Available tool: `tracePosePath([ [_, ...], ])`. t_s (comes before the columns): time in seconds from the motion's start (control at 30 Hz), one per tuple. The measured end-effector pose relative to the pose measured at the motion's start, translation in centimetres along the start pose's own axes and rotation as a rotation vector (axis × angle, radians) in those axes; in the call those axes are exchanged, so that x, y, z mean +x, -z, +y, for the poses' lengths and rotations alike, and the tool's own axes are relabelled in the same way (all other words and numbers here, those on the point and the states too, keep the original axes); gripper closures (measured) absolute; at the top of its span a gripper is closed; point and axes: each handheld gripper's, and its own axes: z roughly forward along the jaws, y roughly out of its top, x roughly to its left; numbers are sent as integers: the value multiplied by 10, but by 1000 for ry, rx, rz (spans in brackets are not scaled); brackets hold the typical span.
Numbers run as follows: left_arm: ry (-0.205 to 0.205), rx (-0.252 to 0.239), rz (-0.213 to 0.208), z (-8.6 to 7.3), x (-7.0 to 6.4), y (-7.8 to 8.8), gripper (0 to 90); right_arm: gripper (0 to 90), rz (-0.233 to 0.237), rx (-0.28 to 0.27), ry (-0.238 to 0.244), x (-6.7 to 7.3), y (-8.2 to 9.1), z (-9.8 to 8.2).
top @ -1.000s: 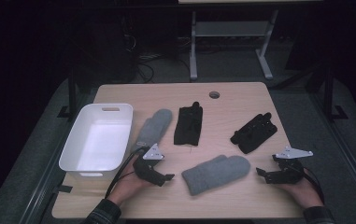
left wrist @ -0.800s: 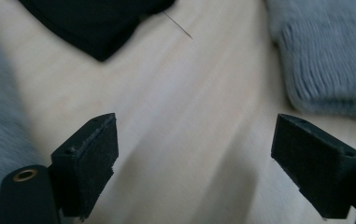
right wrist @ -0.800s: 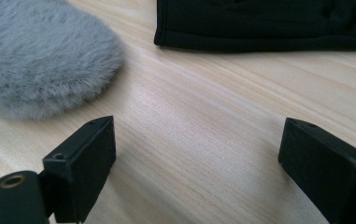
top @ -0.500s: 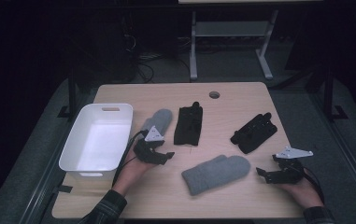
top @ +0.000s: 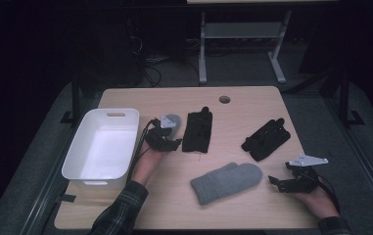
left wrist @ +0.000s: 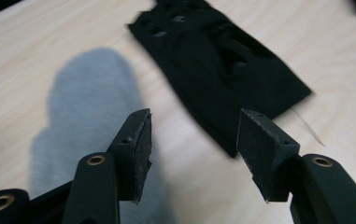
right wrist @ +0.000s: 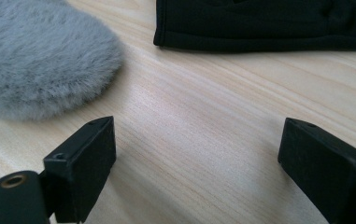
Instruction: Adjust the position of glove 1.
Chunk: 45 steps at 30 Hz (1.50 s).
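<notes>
Mostly hidden: grey mitten (top: 171,120) by the white bin (top: 101,147), covered in the high view by left tongs (top: 167,143) and hand; just the rounded tip shows past the grey plate. Blurred in the left gripper view, mitten (left wrist: 89,121) spreading below and left of the jaws, cuff end cut off by the frame bottom. Room beyond the counter (top: 233,210) too dark to read.

Left tongs (left wrist: 192,154) over that mitten, forearm in plaid sleeve (top: 120,210) angled up from the bottom edge. Jaws have just been closing, now about half open, nothing pinched; left jaw over the mitten, right jaw over bare wood near the black glove (left wrist: 222,70).

Right tongs (top: 291,183) low at the right front corner, hand resting on the counter, jaws wide, nothing between them; second grey mitten (right wrist: 35,56) just ahead.

Count: two grey mittens (top: 226,182), two black gloves (top: 197,129) (top: 266,139), one bin, two tongs.
</notes>
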Motion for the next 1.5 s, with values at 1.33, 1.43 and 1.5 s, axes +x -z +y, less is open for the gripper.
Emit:
tracePosePath([
  [1.33, 146, 126, 96, 0, 30, -35, 835, 119, -6, 0, -5, 0, 0, 0],
  [1.43, 137, 124, 92, 3, 28, -31, 835, 119, -7, 0, -5, 0, 0, 0],
  [1.5, 121, 111, 85, 8, 24, -25, 836, 120, -7, 0, -5, 0, 0, 0],
])
